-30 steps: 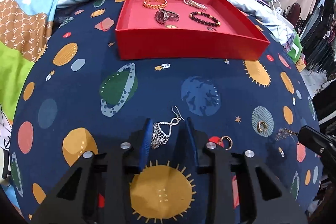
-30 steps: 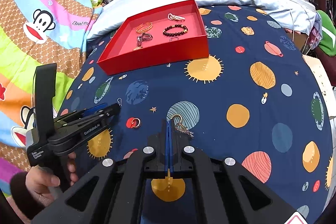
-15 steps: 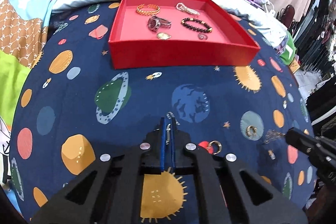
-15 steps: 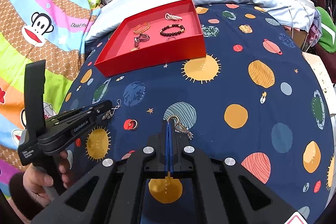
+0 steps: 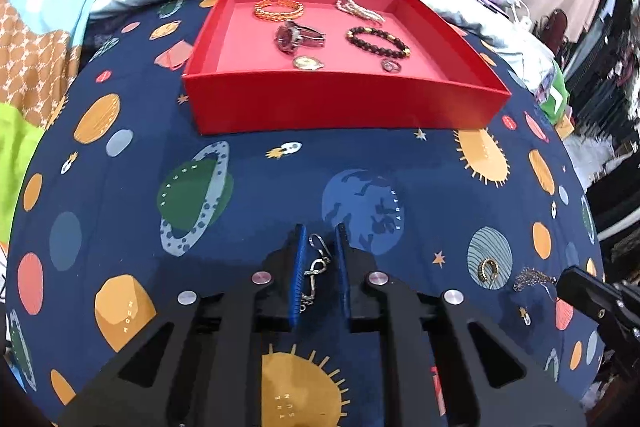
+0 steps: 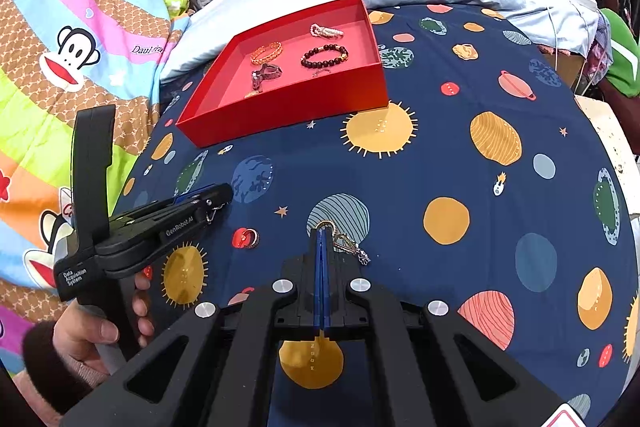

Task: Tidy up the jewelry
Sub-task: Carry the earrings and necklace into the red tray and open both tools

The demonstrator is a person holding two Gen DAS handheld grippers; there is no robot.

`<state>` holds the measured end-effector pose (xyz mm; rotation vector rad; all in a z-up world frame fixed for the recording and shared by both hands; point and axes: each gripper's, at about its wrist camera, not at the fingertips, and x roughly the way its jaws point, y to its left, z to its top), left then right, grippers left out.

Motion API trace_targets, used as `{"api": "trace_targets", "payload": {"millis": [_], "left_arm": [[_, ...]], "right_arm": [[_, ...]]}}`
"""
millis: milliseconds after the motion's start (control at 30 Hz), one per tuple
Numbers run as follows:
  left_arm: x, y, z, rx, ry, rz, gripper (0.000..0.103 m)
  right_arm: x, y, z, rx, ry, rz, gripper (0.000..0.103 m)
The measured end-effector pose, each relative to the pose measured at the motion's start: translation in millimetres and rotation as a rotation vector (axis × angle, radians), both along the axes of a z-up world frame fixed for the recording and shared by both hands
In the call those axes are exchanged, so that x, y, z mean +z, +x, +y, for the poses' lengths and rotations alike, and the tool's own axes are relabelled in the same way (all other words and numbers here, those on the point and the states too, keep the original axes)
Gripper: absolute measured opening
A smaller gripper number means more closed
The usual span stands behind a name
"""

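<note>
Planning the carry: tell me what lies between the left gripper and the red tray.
Only bare planet-print cloth lies between left gripper and red tray, per the left wrist view.

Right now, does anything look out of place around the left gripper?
Yes: the silver dangling earring hangs between the blue fingers of the left gripper, though they stand apart; it seems snagged on one pad, not clamped.

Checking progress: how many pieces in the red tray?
6: gold bangle back left, pearl bracelet back right, watch centre, dark bead bracelet right, gold pendant front centre, ring front right. Near tray wall may hide more.
</note>
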<state>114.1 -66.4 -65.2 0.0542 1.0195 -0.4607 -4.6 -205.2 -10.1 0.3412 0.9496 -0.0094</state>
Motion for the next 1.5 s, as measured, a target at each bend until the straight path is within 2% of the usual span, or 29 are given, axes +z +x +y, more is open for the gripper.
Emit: {"api": "trace_targets", "payload": {"millis": [33,100,233,367,533,900,1167,1500], "left_arm": [[-0.6,-1.2,-1.5,-0.008,0.004,-0.001,0.003],[-0.6,-4.6,-2.5,-0.017,0.005,-0.003,0.001],[2.5,-9.6,-1.9,-0.022,0.011,-0.015,0.000],[14.7,-14.9,3.9,-0.019,-0.015,-0.019,0.000],[41.6,-23.0,15.6,-0.011,-0.061,-0.027,0.000],[108.3,-31.3,35.9,0.008,-0.126,-0.098,0.000],[135.8,-9.3,28.1,0.001,-0.144,-0.137,0.000],[155.7,46.1,3.7,0.004,-0.157,-0.200,0.000]], "right_arm": [[-0.3,0.2,-0.1,0.000,0.001,0.000,0.000],[0.0,0.2,-0.3,0.000,-0.001,0.000,0.000],[-0.5,0.0,-0.7,-0.002,0.001,-0.001,0.000],[1.5,-0.7,-0.6,-0.003,0.002,-0.007,0.000],[13.8,-3.2,1.6,0.003,-0.002,-0.034,0.000],[52.8,1.4,5.3,0.030,-0.024,-0.119,0.000],[78.9,29.1,3.0,0.063,-0.029,-0.183,0.000],[99.2,100.5,-5.0,0.089,-0.063,-0.233,0.000]]}}
